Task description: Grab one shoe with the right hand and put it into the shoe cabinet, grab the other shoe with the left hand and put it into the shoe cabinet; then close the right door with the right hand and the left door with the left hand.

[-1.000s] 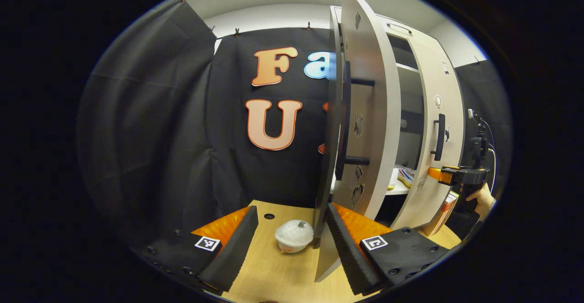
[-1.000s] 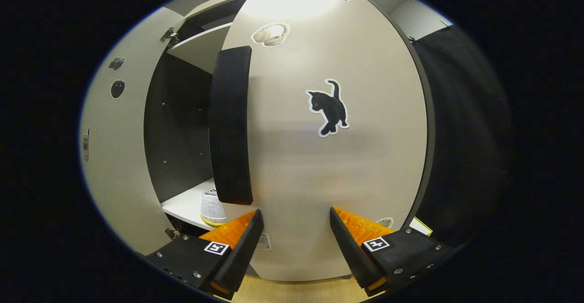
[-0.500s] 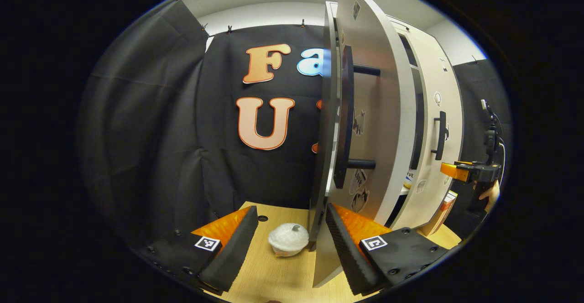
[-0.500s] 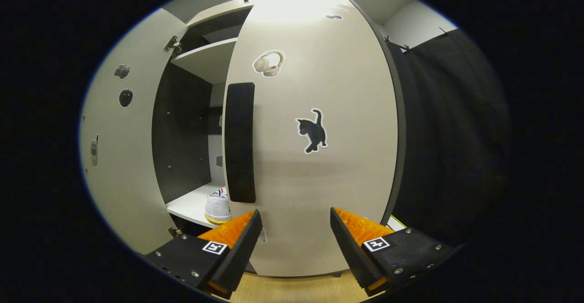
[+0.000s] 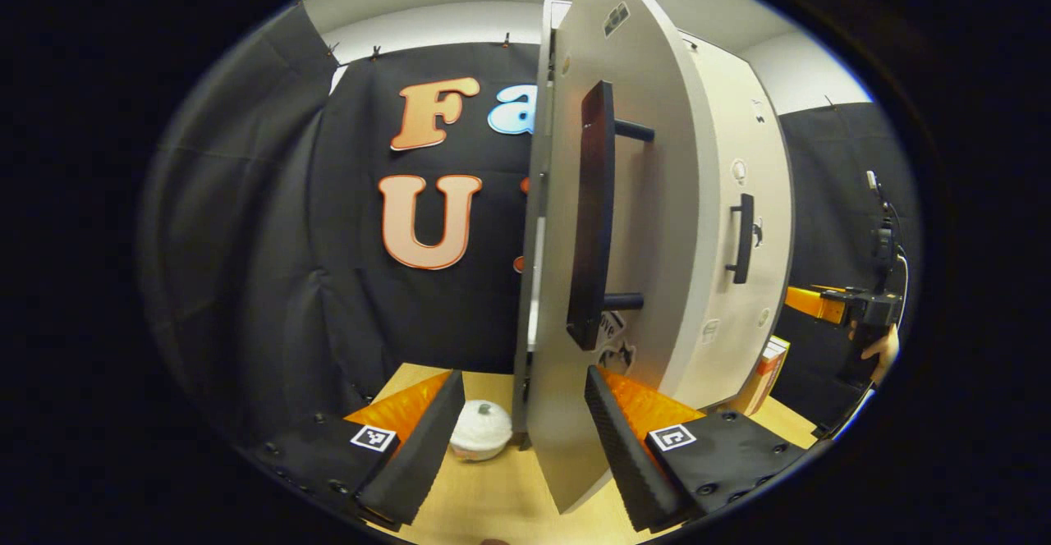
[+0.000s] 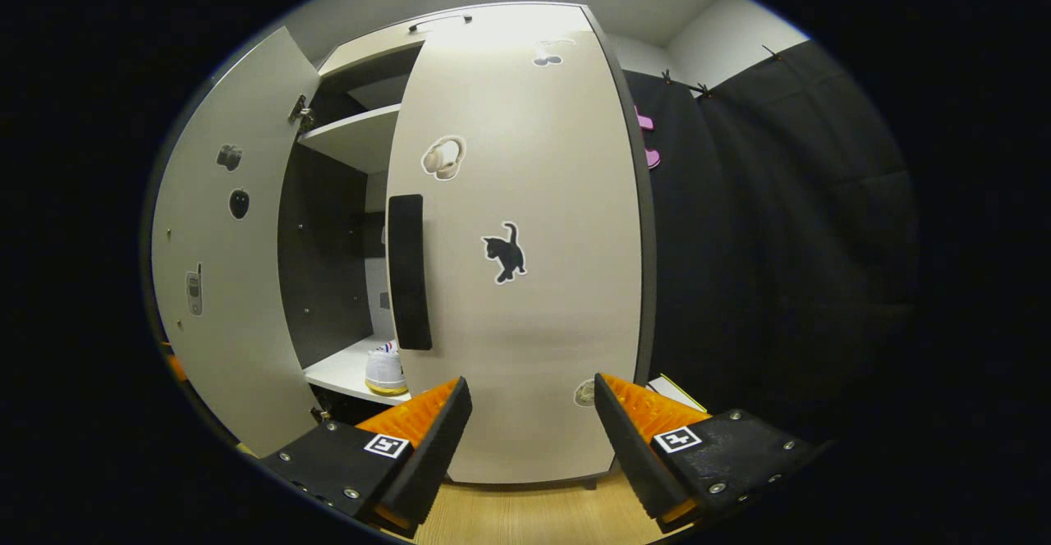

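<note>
The pale shoe cabinet's right door (image 6: 534, 323) stands shut or very nearly so, its black handle (image 6: 408, 270) on its left edge. My right gripper (image 6: 532, 381) is open, a short way back from that door. The left door (image 6: 222, 282) hangs wide open. In the gap a white shoe (image 6: 384, 371) rests on the lower shelf (image 6: 337, 373). In the left gripper view the left door (image 5: 649, 241) is seen almost edge-on with its black handle (image 5: 591, 217). My left gripper (image 5: 523, 377) is open and straddles that door's lower edge. The right gripper (image 5: 837, 307) and a hand (image 5: 883, 350) show far right.
A small white round lidded pot (image 5: 480, 430) sits on the wooden table (image 5: 493, 504) just left of the left door's foot. A thin box or book (image 5: 768, 360) leans beside the cabinet's right side. Black cloth walls close in behind and on both sides.
The right door has swung closed and my right gripper has drawn back from it. My left gripper has shifted, so more of the left door's outer face and handle now shows.
</note>
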`<state>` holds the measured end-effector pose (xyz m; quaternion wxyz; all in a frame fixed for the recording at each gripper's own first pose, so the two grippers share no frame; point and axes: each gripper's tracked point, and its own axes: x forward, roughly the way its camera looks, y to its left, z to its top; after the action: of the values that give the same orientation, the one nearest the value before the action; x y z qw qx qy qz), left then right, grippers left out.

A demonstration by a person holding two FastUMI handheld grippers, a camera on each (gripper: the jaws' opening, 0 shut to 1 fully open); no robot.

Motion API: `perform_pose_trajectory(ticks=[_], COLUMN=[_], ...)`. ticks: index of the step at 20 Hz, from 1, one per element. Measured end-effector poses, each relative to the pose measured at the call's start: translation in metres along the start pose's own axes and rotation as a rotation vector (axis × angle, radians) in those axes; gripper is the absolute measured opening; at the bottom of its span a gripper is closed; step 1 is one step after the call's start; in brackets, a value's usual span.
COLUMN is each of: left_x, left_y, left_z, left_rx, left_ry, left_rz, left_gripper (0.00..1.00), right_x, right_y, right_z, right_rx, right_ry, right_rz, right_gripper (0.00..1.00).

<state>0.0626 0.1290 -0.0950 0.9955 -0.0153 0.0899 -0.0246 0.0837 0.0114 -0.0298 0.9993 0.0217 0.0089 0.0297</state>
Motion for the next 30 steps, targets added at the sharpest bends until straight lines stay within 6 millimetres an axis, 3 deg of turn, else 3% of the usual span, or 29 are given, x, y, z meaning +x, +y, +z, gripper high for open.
perform_pose_trajectory(ticks=[1,4,5,6,11,18,22,25,26,30], left_x=[0.001,0.010,0.011,0.014,0.024,0.063,0.096,0.118,0.122,0.134], left_y=[-0.006,-0.024,-0.029,-0.035,-0.051,-0.094,-0.102,-0.100,-0.100,-0.099], left_z=[0.002,0.001,0.000,0.000,-0.003,-0.013,-0.023,-0.024,-0.023,-0.028], left_rx=[0.014,0.008,0.002,0.004,0.015,0.008,0.023,0.042,0.045,0.047], left_ry=[-0.005,-0.005,-0.005,-0.007,-0.008,0.006,0.015,0.006,0.001,0.001], left_rz=[-0.005,-0.022,-0.028,-0.034,-0.058,-0.123,-0.109,-0.077,-0.071,-0.061], left_gripper=[0.99,0.99,0.94,0.96,0.96,0.96,0.94,0.99,0.94,0.94], right_x=[-0.004,-0.015,-0.018,-0.022,-0.035,-0.040,-0.041,-0.042,-0.041,-0.039], right_y=[-0.005,-0.024,-0.030,-0.036,-0.061,-0.086,-0.097,-0.101,-0.101,-0.103], right_z=[0.000,0.001,0.001,0.001,-0.003,-0.008,-0.011,-0.013,-0.013,-0.013], right_rx=[0.003,0.005,0.004,0.002,0.006,0.003,0.011,0.000,-0.002,-0.011], right_ry=[0.001,0.000,-0.001,-0.001,0.003,0.013,0.021,0.024,0.025,0.026], right_rz=[-0.003,-0.017,-0.022,-0.028,-0.060,-0.102,-0.127,-0.140,-0.142,-0.144], right_gripper=[0.93,0.93,0.93,0.93,0.93,0.93,0.93,0.93,0.93,0.93])
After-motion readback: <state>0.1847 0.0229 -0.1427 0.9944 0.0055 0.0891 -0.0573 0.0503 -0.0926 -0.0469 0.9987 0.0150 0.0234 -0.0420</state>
